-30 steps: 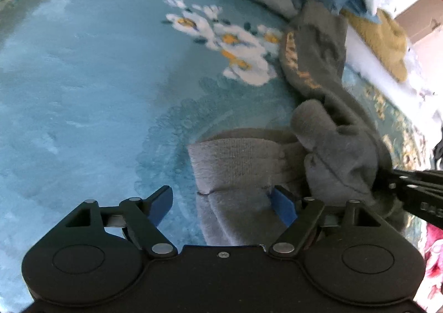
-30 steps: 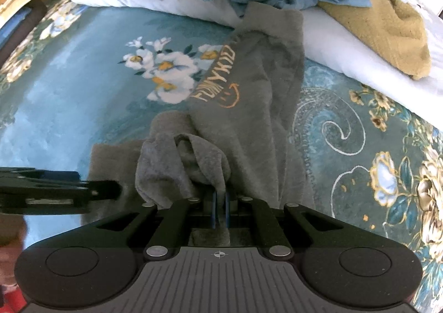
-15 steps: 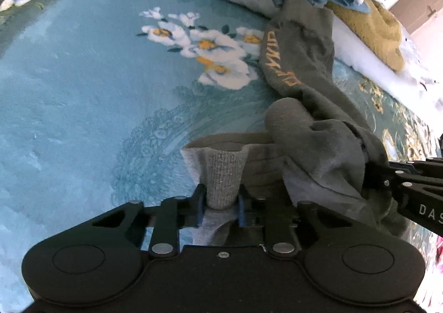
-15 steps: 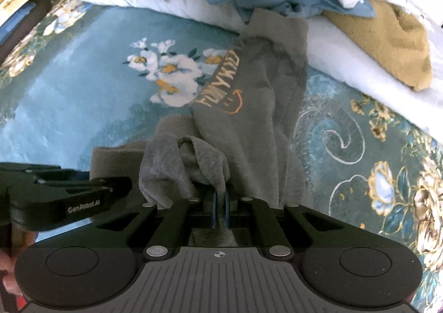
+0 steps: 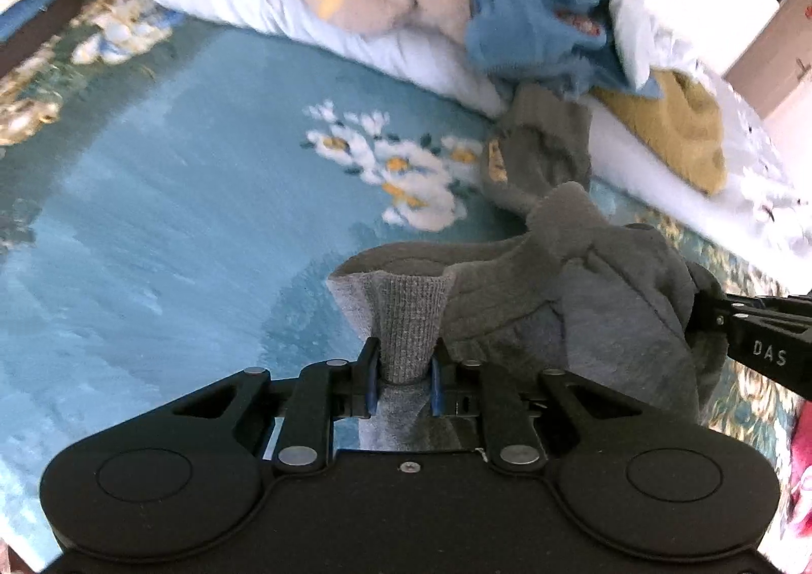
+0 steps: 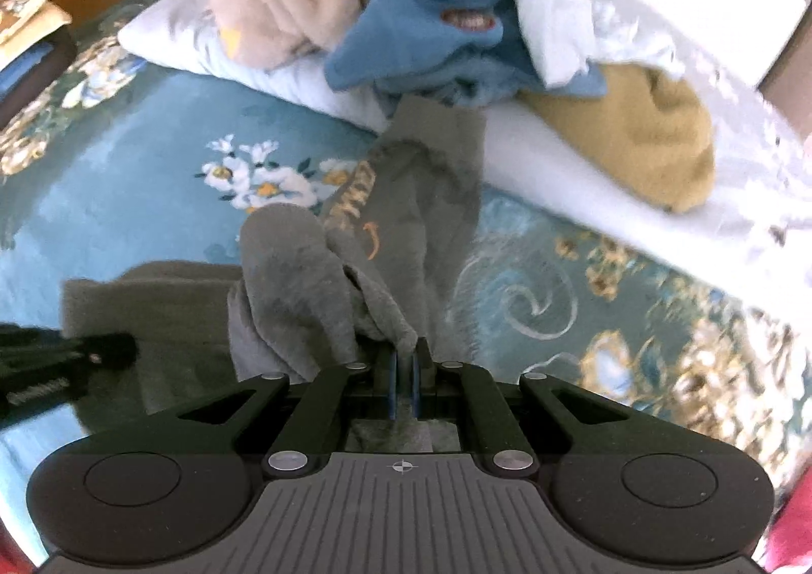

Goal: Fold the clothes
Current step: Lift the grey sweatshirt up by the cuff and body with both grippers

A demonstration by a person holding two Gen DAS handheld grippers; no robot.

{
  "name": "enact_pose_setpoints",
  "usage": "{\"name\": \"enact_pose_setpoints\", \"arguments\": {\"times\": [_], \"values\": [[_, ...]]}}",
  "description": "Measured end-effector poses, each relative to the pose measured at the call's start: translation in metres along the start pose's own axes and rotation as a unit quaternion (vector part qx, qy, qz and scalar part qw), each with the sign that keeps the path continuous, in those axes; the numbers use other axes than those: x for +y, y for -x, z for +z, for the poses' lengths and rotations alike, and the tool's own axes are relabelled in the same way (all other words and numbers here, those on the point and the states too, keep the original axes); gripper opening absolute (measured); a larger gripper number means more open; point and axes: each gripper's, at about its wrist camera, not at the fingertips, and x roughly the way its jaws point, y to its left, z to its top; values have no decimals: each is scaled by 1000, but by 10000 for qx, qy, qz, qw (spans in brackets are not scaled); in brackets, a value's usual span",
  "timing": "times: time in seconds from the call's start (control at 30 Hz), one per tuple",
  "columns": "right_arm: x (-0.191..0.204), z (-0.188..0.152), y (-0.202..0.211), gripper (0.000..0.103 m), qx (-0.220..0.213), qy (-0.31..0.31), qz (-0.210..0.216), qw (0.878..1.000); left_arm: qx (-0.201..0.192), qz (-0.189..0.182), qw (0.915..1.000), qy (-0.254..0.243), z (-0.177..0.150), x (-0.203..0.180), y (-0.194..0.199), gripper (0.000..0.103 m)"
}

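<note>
Both clamped on the grey trousers (image 5: 583,300), left gripper (image 5: 403,381) on the ribbed waistband, right gripper (image 6: 403,386) alongside, to lift and spread it.

"DAS" stands on the right tool (image 5: 761,345).

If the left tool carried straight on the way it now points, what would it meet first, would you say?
The grey garment: the left tool already grips its ribbed cuff, and more grey fabric lies just ahead. Past that comes the blue floral bedspread, though depth is hard to judge.
</note>
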Motion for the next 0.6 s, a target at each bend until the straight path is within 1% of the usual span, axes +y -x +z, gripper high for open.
{"name": "enact_pose_setpoints", "arguments": {"times": [0.2,0.3,0.6], "values": [[-9,9,38,4,-357,446,-166,9982,-414,158,9987,236,-12,-11,49,16],[-11,9,58,4,-498,563,-181,9970,-642,195,9974,249,-20,-20,76,16],[-7,6,102,4,-857,815,-135,9929,-1174,429,9912,446,-32,-37,133,16]]}}
